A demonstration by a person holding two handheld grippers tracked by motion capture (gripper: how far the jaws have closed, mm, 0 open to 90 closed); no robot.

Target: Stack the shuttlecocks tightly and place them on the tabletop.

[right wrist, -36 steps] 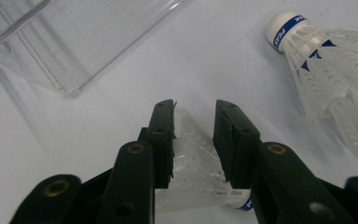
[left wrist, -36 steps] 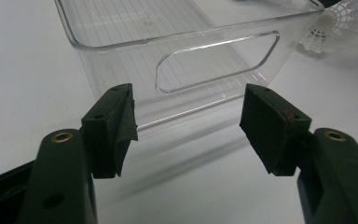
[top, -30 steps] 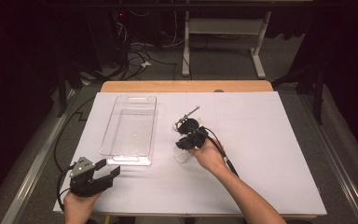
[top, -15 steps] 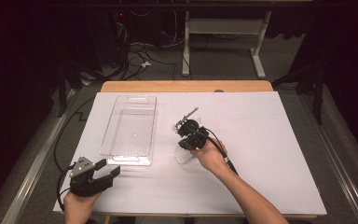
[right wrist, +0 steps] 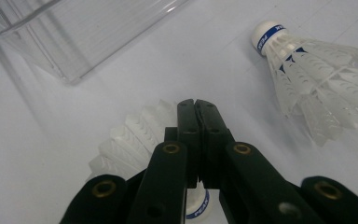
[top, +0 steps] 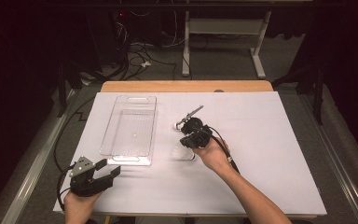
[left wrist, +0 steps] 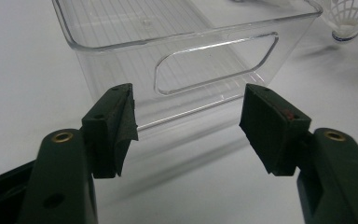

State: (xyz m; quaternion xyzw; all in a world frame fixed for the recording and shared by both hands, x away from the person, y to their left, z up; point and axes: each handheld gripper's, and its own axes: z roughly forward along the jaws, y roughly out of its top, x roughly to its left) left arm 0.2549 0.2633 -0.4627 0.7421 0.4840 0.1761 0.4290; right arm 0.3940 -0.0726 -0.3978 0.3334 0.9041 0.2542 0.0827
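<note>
Right gripper (right wrist: pixel 196 109) clenched on near shuttlecock (right wrist: pixel 130 140) beside clear bin (top: pixel 129 130) | lift gently, feathers uncrushed | left gripper (left wrist: pixel 186 126) released

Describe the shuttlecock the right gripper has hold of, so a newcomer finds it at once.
On the white table, look just right of the clear plastic bin. The nearer shuttlecock lies at the bin's near corner, under the right gripper, whose jaws are shut on its feathers; the farther shuttlecock lies free.

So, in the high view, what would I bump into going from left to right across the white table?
Left tongs → clear plastic bin → shuttlecock held in the right tongs.
</note>
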